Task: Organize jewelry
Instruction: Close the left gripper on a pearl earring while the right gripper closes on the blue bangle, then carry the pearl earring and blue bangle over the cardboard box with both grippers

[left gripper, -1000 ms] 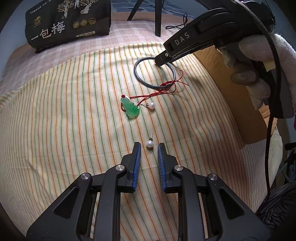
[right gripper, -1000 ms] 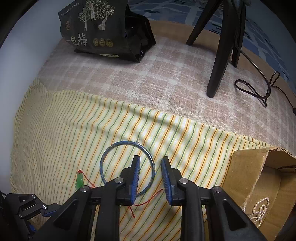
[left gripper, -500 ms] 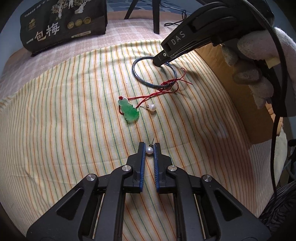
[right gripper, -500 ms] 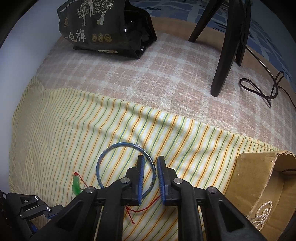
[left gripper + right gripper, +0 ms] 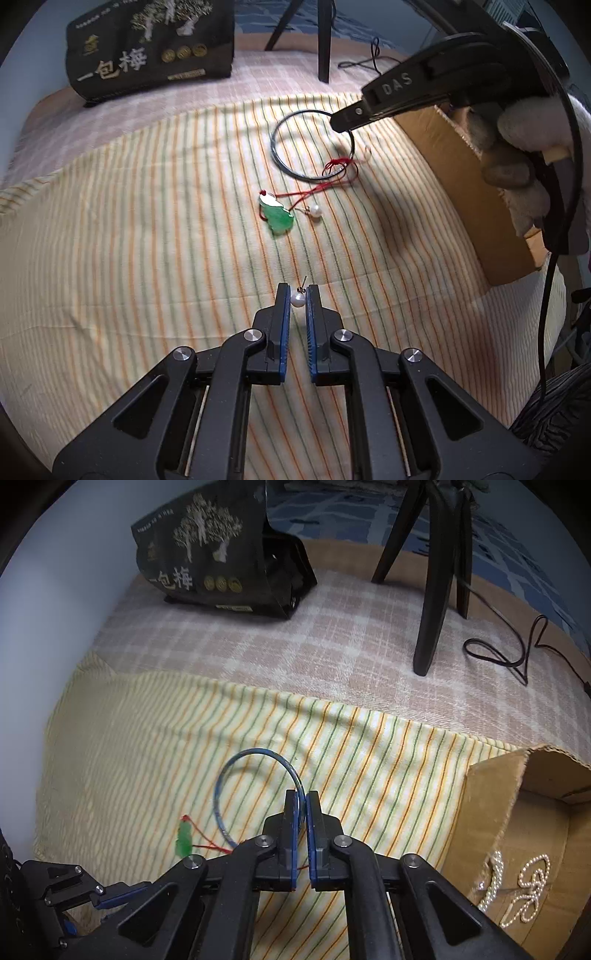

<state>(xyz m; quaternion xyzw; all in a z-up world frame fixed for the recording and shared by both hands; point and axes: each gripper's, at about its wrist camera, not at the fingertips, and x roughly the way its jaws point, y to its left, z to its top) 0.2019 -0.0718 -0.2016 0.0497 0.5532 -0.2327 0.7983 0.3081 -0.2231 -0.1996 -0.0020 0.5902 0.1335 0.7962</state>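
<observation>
a: what was the largest item, and where did it sit?

b: the cardboard box (image 5: 491,812) at the right edge of the striped cloth (image 5: 147,240). i judged it the destination, since pearl strands (image 5: 524,882) already lay inside.

a: next?

b: the blue bangle (image 5: 255,755), on the cloth just beside the box. i had the right gripper (image 5: 301,805) clamped on its rim, and its jaws had just been closing onto it. i judged it a thin, stiff, light hoop; held by one edge it could swing, and the red cord (image 5: 332,173) lying across it could drag along.

a: and that cord's pendant?

b: the green pendant (image 5: 280,219) lay mid-cloth, untouched. probably hard and brittle; i would take it by its flat faces.

a: the smallest?

b: two pearl studs. one earring (image 5: 315,211) lay just beside the pendant. the other pearl earring (image 5: 297,300) sat pinched at the very tips of the left gripper (image 5: 297,304), nearly fully closed. smooth, round, slippery, i judged; grip the pearl, not the thin post.
</observation>
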